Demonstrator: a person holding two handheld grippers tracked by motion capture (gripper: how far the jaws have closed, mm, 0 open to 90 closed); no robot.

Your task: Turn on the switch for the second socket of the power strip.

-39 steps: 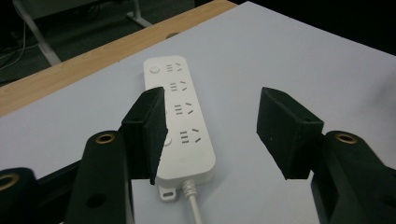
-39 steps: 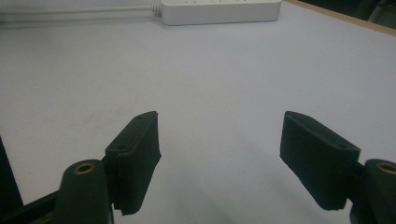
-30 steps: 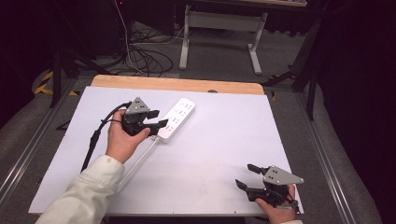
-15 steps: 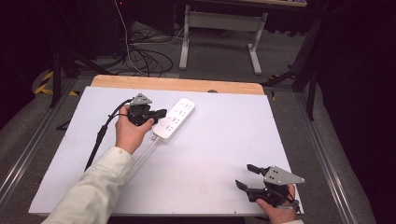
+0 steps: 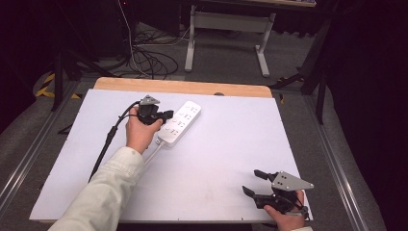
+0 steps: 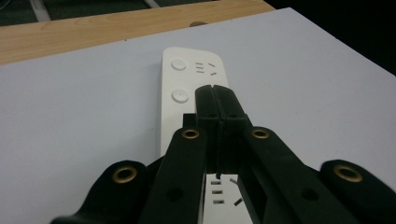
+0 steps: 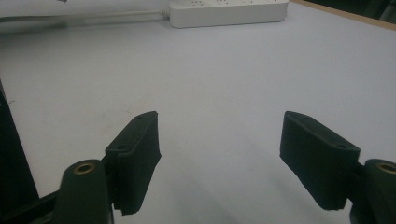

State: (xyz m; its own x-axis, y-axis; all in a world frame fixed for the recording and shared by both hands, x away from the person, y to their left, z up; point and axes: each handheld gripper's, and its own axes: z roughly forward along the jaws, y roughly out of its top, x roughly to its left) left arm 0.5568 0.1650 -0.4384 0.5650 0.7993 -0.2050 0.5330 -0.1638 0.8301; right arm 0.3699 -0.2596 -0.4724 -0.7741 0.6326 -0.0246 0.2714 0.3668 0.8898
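A white power strip (image 5: 181, 122) lies slantwise on the white board, left of centre. My left gripper (image 5: 167, 115) is held over its near half, black jaws pressed together with nothing between them. In the left gripper view the shut tips (image 6: 216, 93) hang just above the strip (image 6: 184, 81), beside its two round buttons; whether they touch it I cannot tell. My right gripper (image 5: 251, 182) rests at the board's near right corner, open. The right gripper view shows the empty gap between its pads (image 7: 219, 135) and the strip (image 7: 229, 11) far off.
The strip's white cord (image 5: 153, 153) runs toward the near left, under the left sleeve. A black gripper cable (image 5: 108, 139) trails over the board's left part. A wooden table edge (image 5: 192, 87) borders the far side, with floor cables and metal legs (image 5: 190, 43) beyond.
The left hand has shifted a little toward the far edge and sunk lower over the power strip. The right hand has kept still.
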